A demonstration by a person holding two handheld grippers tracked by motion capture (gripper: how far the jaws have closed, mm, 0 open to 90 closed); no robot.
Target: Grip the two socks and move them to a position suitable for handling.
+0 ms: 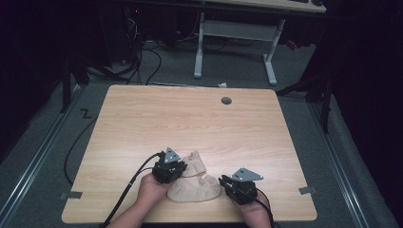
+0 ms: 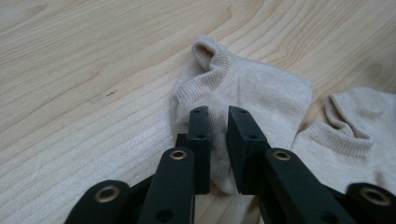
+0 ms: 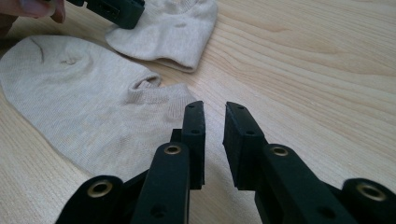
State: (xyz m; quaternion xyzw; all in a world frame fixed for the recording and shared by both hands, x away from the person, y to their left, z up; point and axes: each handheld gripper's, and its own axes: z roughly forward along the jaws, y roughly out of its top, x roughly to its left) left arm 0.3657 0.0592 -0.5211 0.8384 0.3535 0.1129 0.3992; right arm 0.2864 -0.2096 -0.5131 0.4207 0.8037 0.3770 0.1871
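Two beige ankle socks lie near the front of the wooden table (image 1: 190, 118). My left gripper (image 1: 179, 166) (image 2: 218, 114) sits low on the farther sock (image 1: 196, 163) (image 2: 261, 88). Its jaws stand narrow, with a fold of that sock's edge pinched between the pads. The nearer sock (image 1: 197, 190) (image 2: 359, 140) (image 3: 79, 107) lies flat, cuff toward my right gripper (image 1: 222, 182) (image 3: 215, 109). That gripper's jaws are a little apart over bare wood just beside the cuff, nothing between them. In the right gripper view the left gripper (image 3: 119, 11) rests on the farther sock (image 3: 173, 32).
A round grey cable hole (image 1: 226, 100) sits near the table's far edge. Beyond the table stand a white desk frame (image 1: 199, 47) and floor cables (image 1: 142, 61). Both hands are close to the table's front edge (image 1: 190, 221).
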